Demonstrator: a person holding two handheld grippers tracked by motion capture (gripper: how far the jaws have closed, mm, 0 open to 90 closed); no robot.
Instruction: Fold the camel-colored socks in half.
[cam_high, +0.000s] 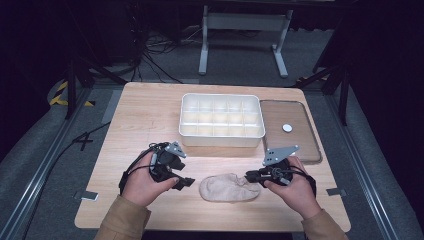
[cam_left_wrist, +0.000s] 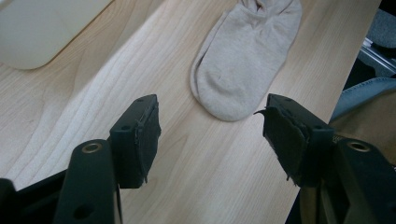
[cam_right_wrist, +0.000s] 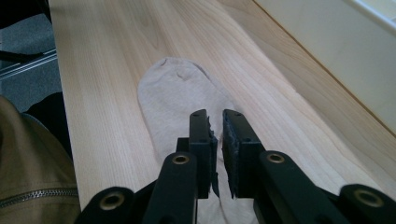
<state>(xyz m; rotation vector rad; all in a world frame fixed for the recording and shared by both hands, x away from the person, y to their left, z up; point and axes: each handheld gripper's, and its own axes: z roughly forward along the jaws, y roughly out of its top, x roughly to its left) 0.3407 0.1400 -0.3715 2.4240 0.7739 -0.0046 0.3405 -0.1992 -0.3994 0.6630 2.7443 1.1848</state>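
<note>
We are working at a light wooden table (cam_high: 145, 125), and it is carrying everything here. Toward its far side a white compartment tray (cam_high: 221, 121) is sitting, divided into small cells. Just to the right of the tray a flat clear lid (cam_high: 292, 131) is lying on the wood, with a small white disc (cam_high: 287, 128) resting on it.

Near our edge of the table, between our two hands, a beige sock (cam_high: 227, 188) is lying flat on its side. In the left gripper view its rounded end (cam_left_wrist: 243, 65) is pointing toward the jaws.

Our right gripper (cam_high: 248, 177) is sitting at the sock's right end. In the right gripper view (cam_right_wrist: 216, 122) its jaws are standing almost together over the fabric, with a thin slit between the pads; we cannot tell whether they are pinching the cloth.

Our left gripper (cam_high: 186, 182) is hovering just beside the sock's left end, apart from it, jaws (cam_left_wrist: 210, 121) spread wide with bare wood between them.
</note>
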